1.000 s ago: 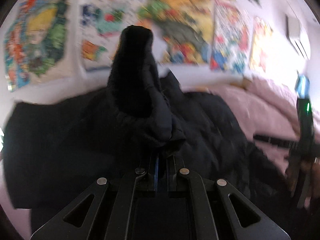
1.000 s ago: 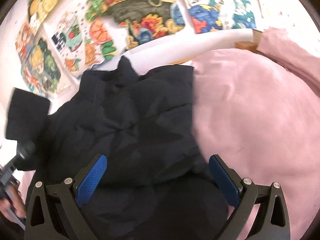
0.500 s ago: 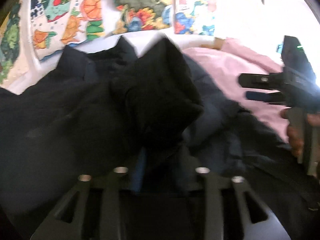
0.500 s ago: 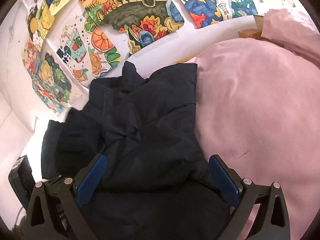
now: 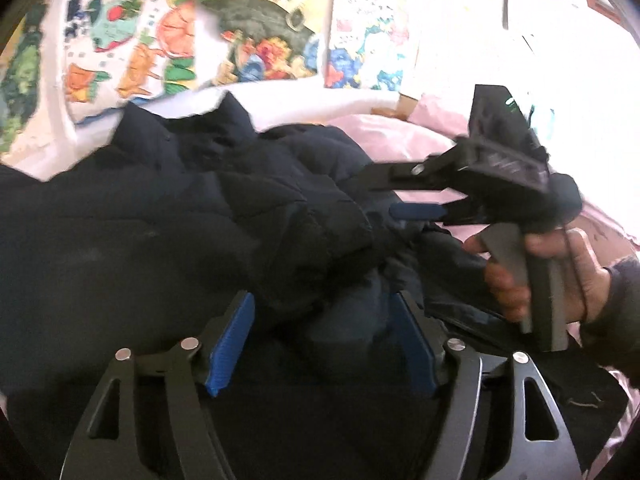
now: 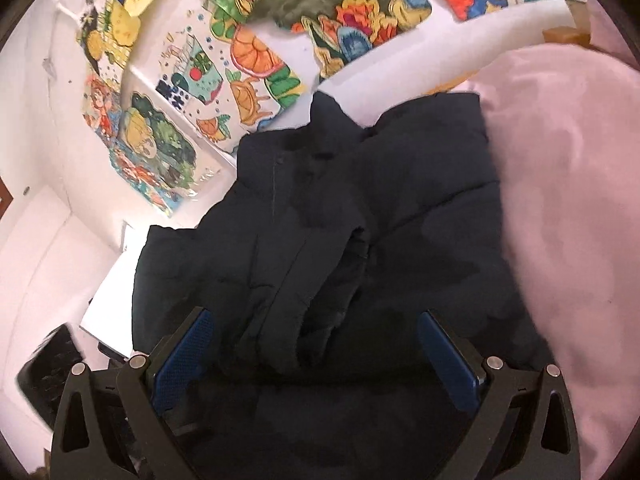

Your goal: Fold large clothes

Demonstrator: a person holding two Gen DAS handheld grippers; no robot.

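Note:
A dark navy puffer jacket point(image 5: 168, 216) lies on a pink bed, collar toward the wall; it also fills the right wrist view point(image 6: 400, 208). One sleeve point(image 6: 320, 280) lies folded across its front. My left gripper point(image 5: 320, 336) is open, its blue pads on either side of the sleeve's cuff point(image 5: 320, 240) without pinching it. My right gripper point(image 6: 316, 344) is open just above the jacket, with the sleeve's end between its pads. It also shows in the left wrist view point(image 5: 404, 200), held by a hand, jaws apart over the jacket's right edge.
The pink bedding point(image 6: 568, 184) spreads to the right of the jacket. A white wall with colourful drawings point(image 6: 256, 52) rises right behind the collar. A dark object point(image 6: 48, 364) sits low at the left beside the bed.
My left gripper carried the sleeve over onto the jacket's front and opened, letting the cuff go. My right gripper stayed open and shifted closer over the jacket.

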